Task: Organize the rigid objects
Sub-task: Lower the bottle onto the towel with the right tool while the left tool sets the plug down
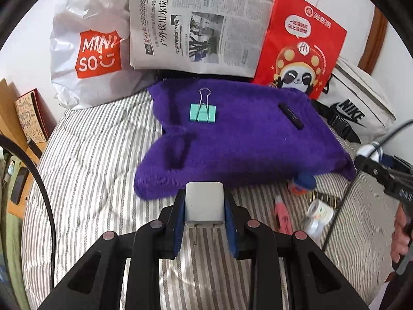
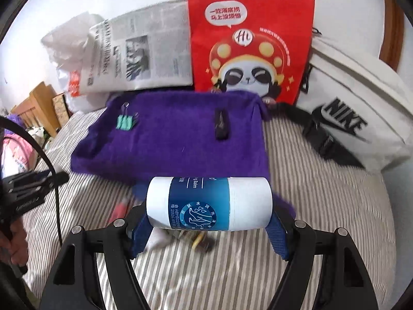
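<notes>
My left gripper (image 1: 204,208) is shut on a white plug adapter (image 1: 204,201), prongs pointing back toward the camera, held above the striped bed just short of the purple cloth (image 1: 232,139). On that cloth lie a teal binder clip (image 1: 203,112) and a small black stick (image 1: 290,116). My right gripper (image 2: 209,226) is shut on a white tube with a blue label (image 2: 209,202), held sideways by its two ends above the bed. The purple cloth (image 2: 175,139), the binder clip (image 2: 126,122) and the black stick (image 2: 221,124) lie beyond it.
A Miniso plastic bag (image 1: 87,51), a newspaper (image 1: 196,28), a red paper bag (image 1: 299,44) and a white Nike bag (image 1: 358,108) line the back. Small items lie on the striped bedding (image 1: 85,160): a pink item (image 1: 282,214), tape rolls (image 1: 318,214), a blue-capped bottle (image 1: 304,182). A person's hand (image 1: 400,232) is at right.
</notes>
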`<state>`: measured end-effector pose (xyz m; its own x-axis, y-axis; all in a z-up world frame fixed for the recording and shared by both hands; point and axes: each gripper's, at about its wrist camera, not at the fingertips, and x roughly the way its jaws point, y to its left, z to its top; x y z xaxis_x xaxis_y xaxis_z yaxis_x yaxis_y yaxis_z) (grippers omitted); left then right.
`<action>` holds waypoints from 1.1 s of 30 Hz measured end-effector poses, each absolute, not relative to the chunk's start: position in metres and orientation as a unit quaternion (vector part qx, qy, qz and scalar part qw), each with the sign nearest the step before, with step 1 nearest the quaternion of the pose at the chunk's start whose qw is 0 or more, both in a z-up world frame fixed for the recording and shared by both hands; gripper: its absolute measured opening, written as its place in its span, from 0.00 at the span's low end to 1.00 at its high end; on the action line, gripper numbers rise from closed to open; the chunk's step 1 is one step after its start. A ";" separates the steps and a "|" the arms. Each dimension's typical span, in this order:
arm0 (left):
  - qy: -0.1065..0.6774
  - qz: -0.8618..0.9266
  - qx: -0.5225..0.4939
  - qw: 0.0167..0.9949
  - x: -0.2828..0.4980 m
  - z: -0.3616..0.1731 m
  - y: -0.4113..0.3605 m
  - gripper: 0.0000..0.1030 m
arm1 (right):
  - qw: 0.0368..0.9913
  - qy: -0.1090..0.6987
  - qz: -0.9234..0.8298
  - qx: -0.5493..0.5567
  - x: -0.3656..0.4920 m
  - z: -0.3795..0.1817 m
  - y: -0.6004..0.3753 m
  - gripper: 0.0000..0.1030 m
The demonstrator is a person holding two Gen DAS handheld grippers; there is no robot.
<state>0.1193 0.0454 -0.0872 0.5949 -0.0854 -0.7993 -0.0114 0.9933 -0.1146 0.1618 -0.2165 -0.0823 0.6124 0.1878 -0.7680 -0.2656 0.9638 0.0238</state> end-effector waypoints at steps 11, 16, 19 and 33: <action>0.451 -0.023 -0.058 0.891 0.149 -0.088 0.045 0.25 | 0.868 0.478 0.123 -0.050 0.249 -0.111 -0.198 0.73; 0.453 -0.030 -0.067 0.888 0.156 -0.092 0.049 0.25 | 0.856 0.501 0.107 -0.067 0.266 -0.134 -0.188 0.73; 0.454 -0.030 -0.070 0.888 0.158 -0.094 0.053 0.25 | 0.850 0.511 0.104 -0.073 0.272 -0.144 -0.184 0.73; 0.467 -0.039 -0.082 0.879 0.184 -0.104 0.056 0.25 | 0.851 0.511 0.111 -0.060 0.283 -0.154 -0.183 0.73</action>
<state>0.1840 0.0560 -0.1044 0.5603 -0.1450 -0.8155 -0.0085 0.9835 -0.1807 0.2833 -0.1833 -0.1542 0.4540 0.1273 -0.8819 -0.2504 0.9681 0.0109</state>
